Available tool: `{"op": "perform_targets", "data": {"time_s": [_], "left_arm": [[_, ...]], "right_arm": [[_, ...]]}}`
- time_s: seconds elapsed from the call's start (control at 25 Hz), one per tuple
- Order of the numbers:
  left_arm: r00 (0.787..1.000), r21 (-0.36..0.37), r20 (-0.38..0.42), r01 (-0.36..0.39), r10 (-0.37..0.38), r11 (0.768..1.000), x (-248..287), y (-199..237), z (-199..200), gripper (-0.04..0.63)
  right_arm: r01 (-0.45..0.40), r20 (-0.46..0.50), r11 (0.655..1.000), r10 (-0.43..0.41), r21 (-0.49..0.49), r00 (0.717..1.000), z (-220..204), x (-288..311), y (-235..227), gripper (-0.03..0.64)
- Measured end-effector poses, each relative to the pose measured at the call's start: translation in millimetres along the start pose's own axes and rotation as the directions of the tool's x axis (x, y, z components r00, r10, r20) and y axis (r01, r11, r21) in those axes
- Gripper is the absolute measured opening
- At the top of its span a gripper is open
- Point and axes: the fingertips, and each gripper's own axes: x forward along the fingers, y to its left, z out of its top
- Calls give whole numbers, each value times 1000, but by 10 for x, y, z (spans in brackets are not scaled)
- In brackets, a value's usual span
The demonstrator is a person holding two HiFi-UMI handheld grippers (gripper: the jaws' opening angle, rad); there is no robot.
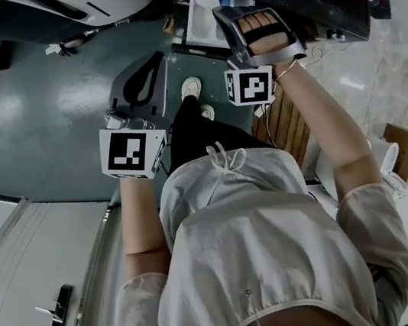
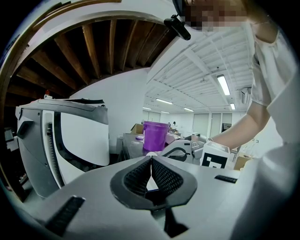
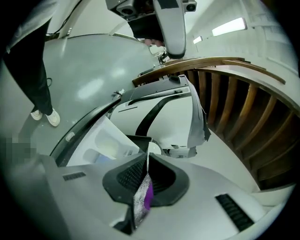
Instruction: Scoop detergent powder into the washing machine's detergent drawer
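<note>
**Powder scoop gripped at the open detergent drawer**

Head view: A person is seen from above. The right gripper [image 1: 230, 18] is held forward at the open white plastic detergent drawer [image 1: 196, 20] of the washing machine. The drawer lies just beside the gripper's tips, towards the person's left. The left gripper [image 1: 154, 70] is held lower, over the grey-green floor [image 1: 34, 117], apart from the drawer.

Left gripper view: The jaws are pressed together and nothing is held between them. A purple plastic tub [image 2: 155, 136] is seen ahead, past the tips.

Right gripper view: The jaws are clamped on a thin purple plastic scoop handle [image 3: 143, 199] dusted with white powder. The handle is seen edge-on, its long axis running straight out along the jaws. The drawer's white compartments [image 3: 105, 145] lie just ahead and left of the tips. The scoop's bowl cannot be made out clearly, so its load cannot be judged.

The right hand is plainly the nearer one. A short carry leftward over a compartment, then a tilt, is probably what is called for.
</note>
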Motion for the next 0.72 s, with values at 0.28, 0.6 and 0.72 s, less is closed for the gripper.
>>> {"op": "perform_targets", "data": {"time_s": [0.28, 0.6, 0.72], "left_arm": [[1000, 7, -4, 9, -9, 1000, -15, -23, 34, 21], [1000, 42, 17, 19, -20, 999, -29, -84, 197, 21], [999, 78, 37, 19, -22, 997, -4, -81, 291, 21]], "right_arm": [[-3, -15, 998, 4, 64, 1000, -40, -67, -58, 15], [-62, 12, 904, 63, 424, 998, -182, -219, -254, 15], [-71, 22, 851, 70, 520, 997, -221, -283, -326, 15]]}}
